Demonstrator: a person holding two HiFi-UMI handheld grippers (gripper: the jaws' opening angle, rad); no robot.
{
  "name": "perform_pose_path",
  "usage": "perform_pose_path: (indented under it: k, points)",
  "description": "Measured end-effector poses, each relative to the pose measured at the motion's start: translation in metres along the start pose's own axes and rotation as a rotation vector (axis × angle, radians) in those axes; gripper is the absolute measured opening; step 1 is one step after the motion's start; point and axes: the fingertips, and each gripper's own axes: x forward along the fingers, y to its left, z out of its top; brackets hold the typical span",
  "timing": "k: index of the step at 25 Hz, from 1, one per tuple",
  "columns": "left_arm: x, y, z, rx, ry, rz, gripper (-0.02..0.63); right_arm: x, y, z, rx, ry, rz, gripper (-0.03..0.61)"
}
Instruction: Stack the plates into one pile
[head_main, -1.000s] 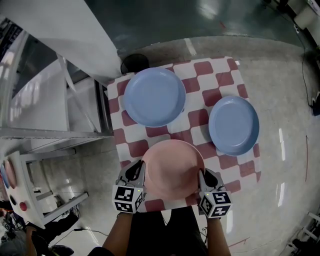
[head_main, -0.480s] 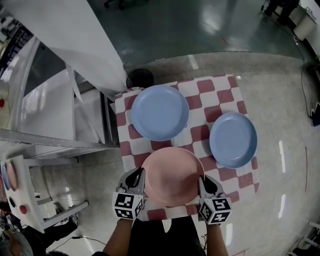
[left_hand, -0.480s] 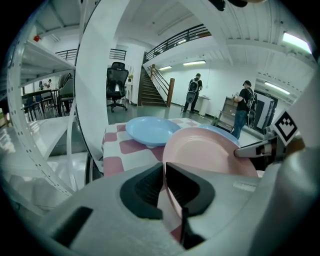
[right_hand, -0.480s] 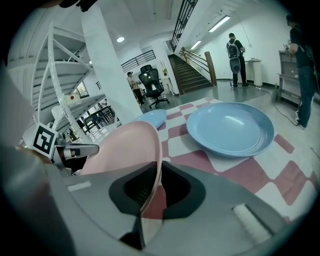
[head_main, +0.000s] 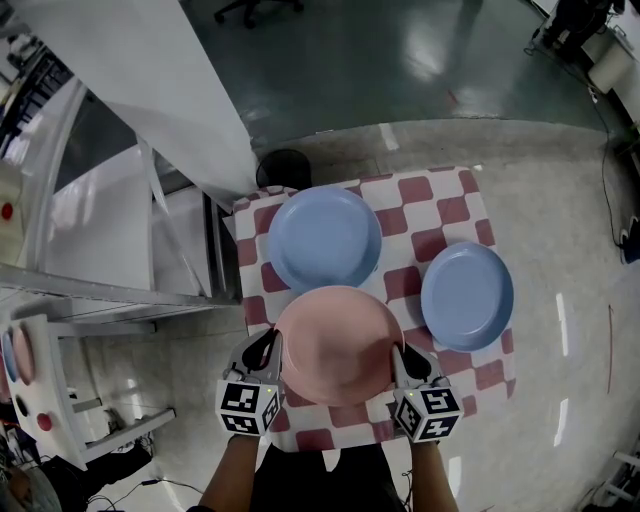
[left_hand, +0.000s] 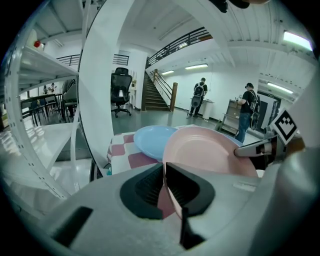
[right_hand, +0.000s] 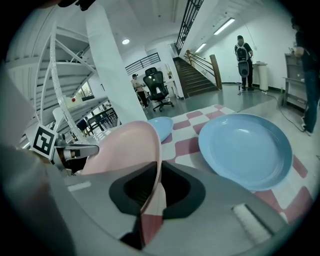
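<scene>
The left gripper (head_main: 268, 347) is clamped tight on the left rim of the pink plate (head_main: 338, 345). The rim sits right between its two jaws. The right gripper (head_main: 400, 358) pinches the right rim of the same plate. Its jaws have just been closing a bit more, with the rim between them. So both grippers hold one plate, one on each side, and the plate hangs between them close to the person's body. It looks lifted off the table (head_main: 452, 198), over the near edge, but I cannot be sure how high.

Two more plates lie flat on the red and white checked cloth. The far blue plate (head_main: 325, 238) is straight ahead of the pink plate and a little to the left. Its near edge is just beside the pink plate's far edge in the head view. The right blue plate (head_main: 467, 296) lies off to the right, near the right gripper and apart from the far blue plate.

I think the next move is to carry the pink plate forward and set it on a blue one. The far blue plate is right in line, so both hands can just push ahead together. For the right blue plate, both hands would have to swing sideways.
</scene>
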Motion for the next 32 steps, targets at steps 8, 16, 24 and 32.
perform_pose_path:
  k: [8,16,24,32]
  points:
    - [0.020,0.023,0.033,0.023,-0.044,0.015,0.017,0.029,0.002,0.035,-0.025,-0.025,0.016,0.037]
    - [0.043,0.046,0.061,0.016,-0.084,0.031,0.017,0.059,0.002,0.072,-0.043,-0.059,0.020,0.034]
    - [0.063,0.074,0.083,0.014,-0.110,0.049,0.017,0.088,0.008,0.105,-0.053,-0.086,0.029,0.028]
    - [0.087,0.093,0.099,0.027,-0.114,0.033,0.018,0.113,0.008,0.125,-0.066,-0.097,0.031,0.028]
